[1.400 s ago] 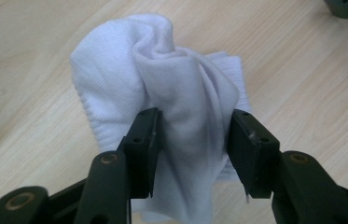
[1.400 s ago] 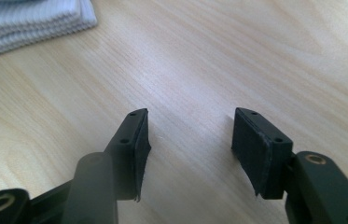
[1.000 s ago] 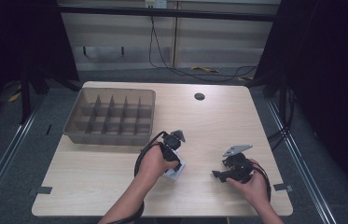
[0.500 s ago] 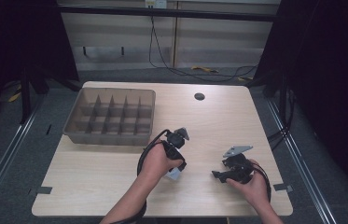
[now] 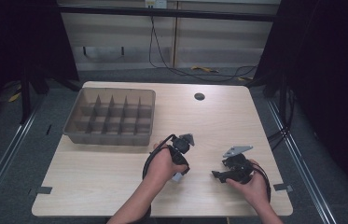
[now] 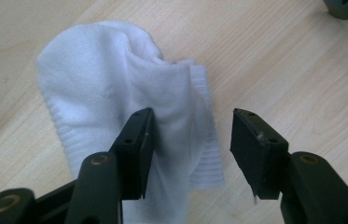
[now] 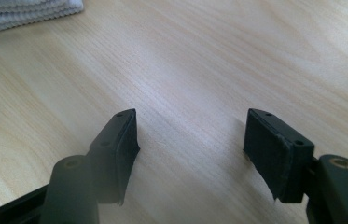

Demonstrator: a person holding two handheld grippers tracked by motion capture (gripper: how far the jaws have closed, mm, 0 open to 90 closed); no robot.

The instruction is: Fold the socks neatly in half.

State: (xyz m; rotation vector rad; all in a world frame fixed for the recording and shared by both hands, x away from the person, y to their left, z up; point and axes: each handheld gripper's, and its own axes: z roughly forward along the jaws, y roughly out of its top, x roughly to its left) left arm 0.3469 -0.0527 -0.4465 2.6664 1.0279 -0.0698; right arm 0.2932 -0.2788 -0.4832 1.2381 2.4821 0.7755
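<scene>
The left gripper (image 6: pixel 188 140) is hanging over a white sock (image 6: pixel 115 112) that is lying crumpled on the wooden table (image 5: pixel 106 172), near its front edge. Its jaws have just been closing, but they are standing apart: one pad is touching the fabric, the other is free, so nothing is gripped.

The sock (image 6: pixel 115 93) is plain white with a fine ribbed knit, ridged more coarsely at its cuff. Beneath it, the table (image 5: pixel 115 177) is pale wood with a straight grain. The compartment tray (image 5: pixel 111 135) is grey-brown, and both grippers' jaws are matte black.
</scene>
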